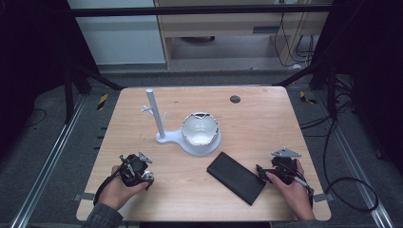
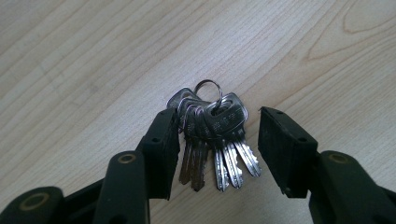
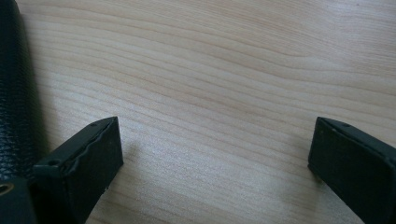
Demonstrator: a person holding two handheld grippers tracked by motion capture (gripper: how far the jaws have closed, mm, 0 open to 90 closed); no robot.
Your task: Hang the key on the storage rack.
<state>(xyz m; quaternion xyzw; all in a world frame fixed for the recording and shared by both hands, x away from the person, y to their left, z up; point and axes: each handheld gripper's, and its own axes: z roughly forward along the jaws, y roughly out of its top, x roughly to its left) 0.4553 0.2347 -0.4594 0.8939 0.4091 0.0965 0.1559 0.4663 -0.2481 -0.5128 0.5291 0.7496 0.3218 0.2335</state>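
We see the left gripper [image 2: 212,144] lowered over a bunch of keys [image 2: 212,135] that lies flat on the table [image 2: 93,56]. The keys sit between the two jaws. One jaw is touching, or just beside, the outermost key on its side; the other jaw stands apart from the bunch with bare wood showing in the gap. We read this gripper as open, with the keys between the jaws but not clamped. The key ring [image 2: 208,88] points away from the gripper and the blades point toward it.

In the high view the left gripper [image 1: 142,176] is near the front left of the table [image 1: 266,118], with the keys [image 1: 148,179] at its tip.

The right gripper [image 3: 212,154] has its jaws spread wide over bare wood and holds nothing. A black case [image 3: 14,93] lies just beside one jaw. In the high view the right gripper [image 1: 262,172] rests at the end of the black case [image 1: 236,176].

A white stand [image 1: 159,118] and a white bowl [image 1: 200,129] occupy the table centre.
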